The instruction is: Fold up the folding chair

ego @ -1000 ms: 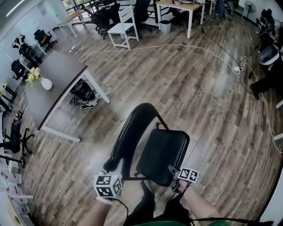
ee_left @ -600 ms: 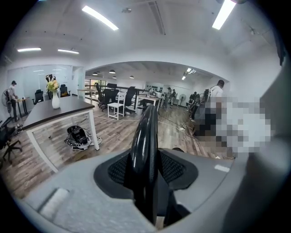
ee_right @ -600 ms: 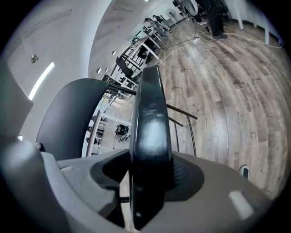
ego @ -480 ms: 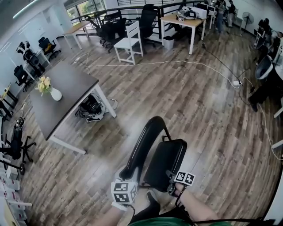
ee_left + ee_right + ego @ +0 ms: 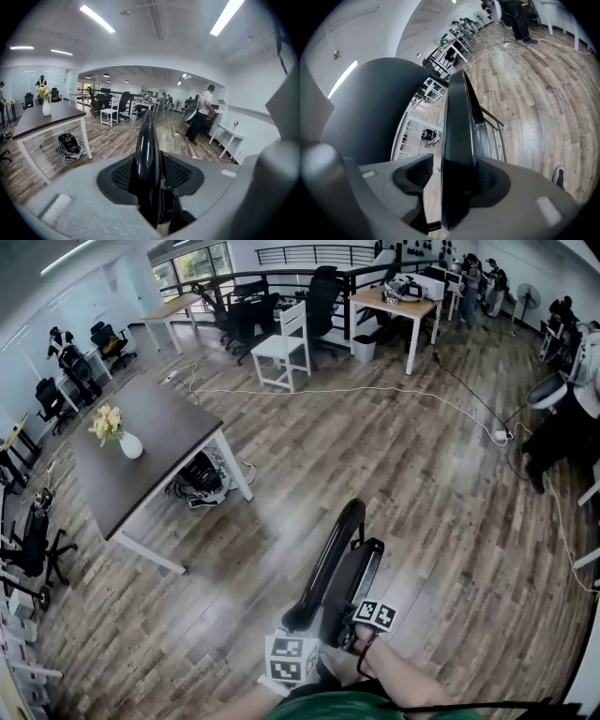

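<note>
The black folding chair (image 5: pixel 339 563) is found standing on the wooden floor (image 5: pixel 422 474) directly before the person. It is all but flat, with the seat (image 5: pixel 458 131) drawn up close beside the backrest (image 5: pixel 146 140).

The left gripper (image 5: pixel 150 176) is clamped on the backrest's upper edge, and its jaws have just been closing further onto it. The right gripper (image 5: pixel 457 185) is clamped on the edge of the seat.

The chair is judged stiff and moderately heavy, its weight carried in the tubular frame (image 5: pixel 497 136). The backrest shows a gloss and may slip under the pads.

The 2 present holds are considered sound, since both lie on panel edges well clear of the hinges. Pinching is judged possible where the 2 panels meet.
</note>
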Demonstrator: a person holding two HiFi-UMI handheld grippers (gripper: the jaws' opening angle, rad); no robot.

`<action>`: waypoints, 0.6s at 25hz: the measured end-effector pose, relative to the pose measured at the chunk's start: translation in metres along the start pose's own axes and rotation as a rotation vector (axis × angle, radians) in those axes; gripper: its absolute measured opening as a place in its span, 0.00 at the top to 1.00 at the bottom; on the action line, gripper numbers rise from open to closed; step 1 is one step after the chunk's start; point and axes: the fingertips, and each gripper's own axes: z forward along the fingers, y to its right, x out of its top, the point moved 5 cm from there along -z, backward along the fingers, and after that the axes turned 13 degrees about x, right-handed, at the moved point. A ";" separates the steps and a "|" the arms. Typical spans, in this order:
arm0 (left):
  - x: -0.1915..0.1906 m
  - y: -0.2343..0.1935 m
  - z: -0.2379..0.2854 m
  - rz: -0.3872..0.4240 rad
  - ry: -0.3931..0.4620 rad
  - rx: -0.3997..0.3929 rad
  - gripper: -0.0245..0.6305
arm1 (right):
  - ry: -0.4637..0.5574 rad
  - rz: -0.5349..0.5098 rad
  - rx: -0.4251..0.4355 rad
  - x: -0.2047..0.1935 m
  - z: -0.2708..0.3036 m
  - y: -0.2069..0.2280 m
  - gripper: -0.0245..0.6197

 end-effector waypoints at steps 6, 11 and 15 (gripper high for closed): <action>-0.001 0.013 -0.005 0.015 0.009 -0.041 0.71 | 0.008 0.010 0.039 -0.003 0.018 -0.022 0.60; 0.002 0.013 -0.006 0.021 0.005 -0.050 0.70 | 0.011 0.020 0.067 -0.006 0.031 -0.037 0.60; 0.003 0.016 -0.008 0.038 0.001 -0.044 0.69 | 0.008 0.026 0.080 -0.007 0.038 -0.045 0.60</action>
